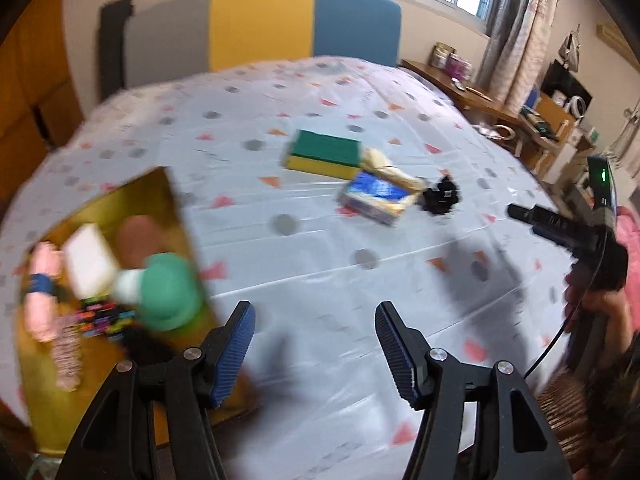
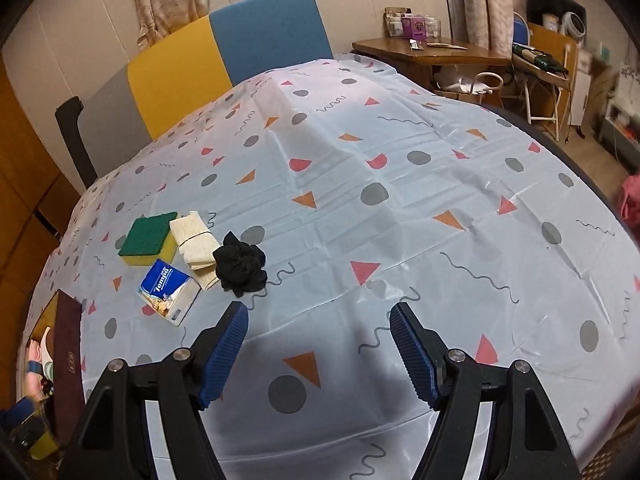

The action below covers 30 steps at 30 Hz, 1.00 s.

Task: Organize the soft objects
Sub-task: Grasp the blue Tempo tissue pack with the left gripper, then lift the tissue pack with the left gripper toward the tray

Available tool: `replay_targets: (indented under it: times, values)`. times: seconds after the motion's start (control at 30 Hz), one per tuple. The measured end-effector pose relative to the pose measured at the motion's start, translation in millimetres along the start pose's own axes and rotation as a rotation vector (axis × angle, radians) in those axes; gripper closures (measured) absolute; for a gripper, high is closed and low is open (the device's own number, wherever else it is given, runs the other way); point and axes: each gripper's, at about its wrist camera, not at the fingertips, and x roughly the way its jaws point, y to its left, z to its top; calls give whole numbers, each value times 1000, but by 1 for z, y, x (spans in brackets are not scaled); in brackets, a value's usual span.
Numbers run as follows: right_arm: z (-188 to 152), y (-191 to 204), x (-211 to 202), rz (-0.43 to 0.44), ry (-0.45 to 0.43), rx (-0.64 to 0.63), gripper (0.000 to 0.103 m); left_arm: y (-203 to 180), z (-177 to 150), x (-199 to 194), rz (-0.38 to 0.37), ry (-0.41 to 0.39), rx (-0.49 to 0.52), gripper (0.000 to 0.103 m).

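A green and yellow sponge, a cream folded cloth, a blue Tempo tissue pack and a black scrunchie lie together on the patterned tablecloth. They also show in the left wrist view: sponge, cloth, tissue pack, scrunchie. A yellow box at the left holds a green soft toy, a white sponge and pink items. My left gripper is open and empty beside the box. My right gripper is open and empty, near the scrunchie.
The box's dark edge shows at the left of the right wrist view. The right gripper and hand show at the right of the left view. A blue and yellow headboard stands behind, a wooden desk at the right.
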Motion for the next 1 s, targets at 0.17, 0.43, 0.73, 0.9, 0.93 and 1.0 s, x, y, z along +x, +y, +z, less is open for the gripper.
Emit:
replay_targets:
  times: [0.17, 0.43, 0.73, 0.9, 0.93, 1.0]
  values:
    - [1, 5, -6, 8, -27, -19, 26, -19, 32, 51, -68, 95, -70, 40]
    - [6, 6, -7, 46, -15, -2, 24, -25, 76, 124, -121, 217, -267, 40]
    - [7, 0, -4, 108, 30, 57, 22, -41, 112, 175, -102, 264, -381, 40]
    - [7, -3, -4, 126, 39, 81, 22, -49, 128, 189, -63, 262, -372, 38]
    - [8, -3, -4, 131, 39, 85, 22, -50, 130, 193, -47, 267, -369, 38]
    - [8, -4, -5, 131, 37, 89, 21, -50, 131, 198, -25, 275, -361, 38]
